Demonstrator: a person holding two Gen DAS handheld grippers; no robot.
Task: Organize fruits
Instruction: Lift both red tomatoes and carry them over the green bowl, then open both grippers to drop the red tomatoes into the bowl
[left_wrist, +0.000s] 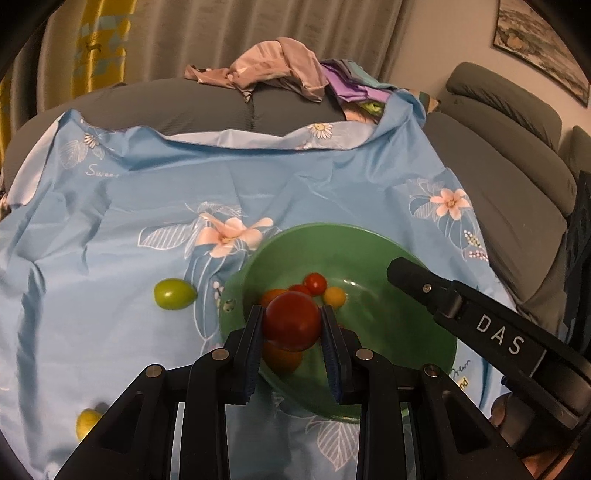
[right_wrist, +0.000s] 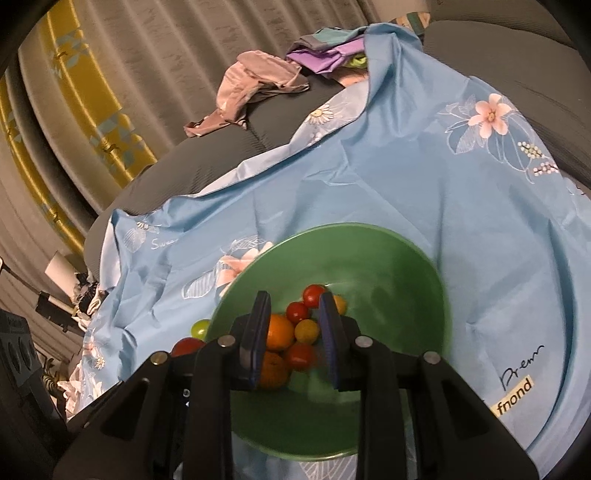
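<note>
A green bowl (left_wrist: 388, 332) sits on the blue floral cloth (left_wrist: 147, 206) and holds several small red, orange and yellow fruits. My left gripper (left_wrist: 292, 321) is shut on a large red tomato (left_wrist: 293, 319) and holds it over the bowl's left side. My right gripper (right_wrist: 293, 314) is open and empty, hovering over the bowl (right_wrist: 388, 280), with the fruits showing between its fingers; its black body (left_wrist: 480, 325) reaches in from the right in the left wrist view. A green fruit (left_wrist: 174, 293) and a yellow fruit (left_wrist: 86, 422) lie on the cloth left of the bowl.
The cloth covers a grey sofa (left_wrist: 517, 177). A pile of clothes (left_wrist: 280, 70) lies at the back. Curtains (left_wrist: 110, 40) hang behind. In the right wrist view a green fruit (right_wrist: 199, 328) and the red tomato (right_wrist: 186, 345) show past the bowl's left rim.
</note>
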